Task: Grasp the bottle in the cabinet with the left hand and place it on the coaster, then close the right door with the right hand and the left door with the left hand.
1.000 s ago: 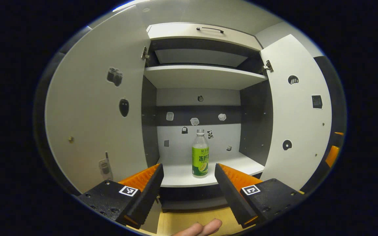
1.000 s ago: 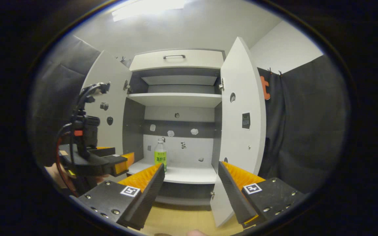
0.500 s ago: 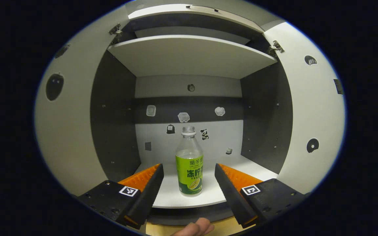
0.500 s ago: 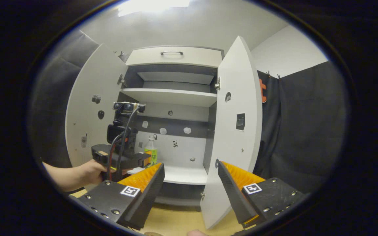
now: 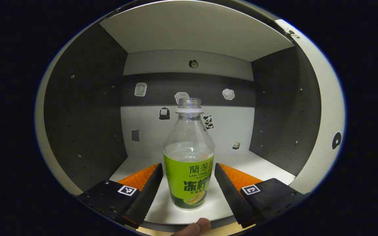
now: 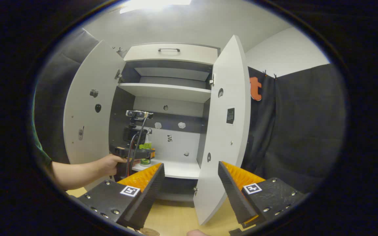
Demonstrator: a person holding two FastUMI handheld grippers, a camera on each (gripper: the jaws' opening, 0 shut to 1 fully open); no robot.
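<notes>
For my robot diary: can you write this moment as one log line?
left claw: open, straddling bottle | right claw: open, outside cabinet | doors: both open

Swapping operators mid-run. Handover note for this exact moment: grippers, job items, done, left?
Left gripper: open, fingers either side of the bottle, not pressing on it.
Right gripper: open, holding nothing, back from the cabinet.
Bottle: upright on the lower shelf, uncapped, partly filled.
Left door and right door: both open.
Done: left gripper lined up on the bottle.
Left: grip it, set it on the coaster, shut right door, then left.
</notes>
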